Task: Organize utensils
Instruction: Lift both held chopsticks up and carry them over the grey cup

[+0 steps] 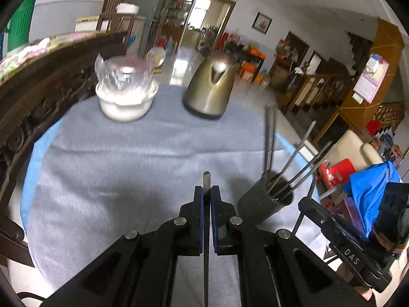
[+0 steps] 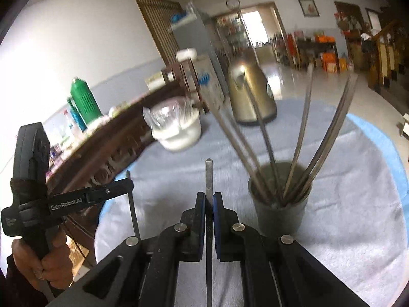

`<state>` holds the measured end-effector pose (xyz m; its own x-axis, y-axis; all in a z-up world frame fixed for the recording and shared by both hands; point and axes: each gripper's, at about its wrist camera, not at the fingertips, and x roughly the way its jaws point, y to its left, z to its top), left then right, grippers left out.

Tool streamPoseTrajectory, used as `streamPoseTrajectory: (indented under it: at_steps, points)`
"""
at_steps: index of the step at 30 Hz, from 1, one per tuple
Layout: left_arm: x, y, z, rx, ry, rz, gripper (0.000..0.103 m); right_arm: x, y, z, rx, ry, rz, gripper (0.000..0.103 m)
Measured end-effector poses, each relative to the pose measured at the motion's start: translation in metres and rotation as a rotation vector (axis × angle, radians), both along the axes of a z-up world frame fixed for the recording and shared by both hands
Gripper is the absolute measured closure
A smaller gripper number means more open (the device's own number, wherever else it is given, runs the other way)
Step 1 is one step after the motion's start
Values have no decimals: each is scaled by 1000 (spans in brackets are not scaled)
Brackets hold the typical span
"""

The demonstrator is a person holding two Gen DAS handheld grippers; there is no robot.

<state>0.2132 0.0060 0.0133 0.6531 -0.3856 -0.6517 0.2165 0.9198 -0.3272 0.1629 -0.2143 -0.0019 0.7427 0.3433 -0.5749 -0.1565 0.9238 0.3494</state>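
Note:
My left gripper [image 1: 207,192] is shut on a thin metal chopstick [image 1: 206,179] that sticks up between its pads, above the grey cloth. My right gripper [image 2: 209,198] is shut on another metal chopstick [image 2: 209,176]. A dark cylindrical holder [image 1: 264,202] stands on the cloth to the right of the left gripper, with several metal chopsticks [image 1: 294,158] leaning in it. In the right wrist view the holder [image 2: 281,209] is just right of my gripper, with its chopsticks [image 2: 301,140] fanned out. The left gripper [image 2: 127,186] shows at the left with its chopstick.
A bronze electric kettle [image 1: 209,87] and a white bowl with a clear plastic lid [image 1: 126,94] stand at the table's far side on the grey cloth [image 1: 127,166]. A carved dark wooden bench [image 1: 38,97] runs along the left. A green thermos [image 2: 84,99] stands behind it.

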Motion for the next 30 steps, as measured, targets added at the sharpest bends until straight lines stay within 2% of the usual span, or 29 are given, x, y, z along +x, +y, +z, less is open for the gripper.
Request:
streamPoseTrajectory:
  at_steps: [9,16,30]
  points:
    - [-18,-15,30,6,-100,-10,98,-23,-37,26,17,-99,-100,97]
    - [-23,-30,55,2,-160,-28,98,-26,-59,47,37,-168,-166,97]
    - [-13,-55,132,-15,-349,-51,98,-16,-82,104,74,-345,-240,97]
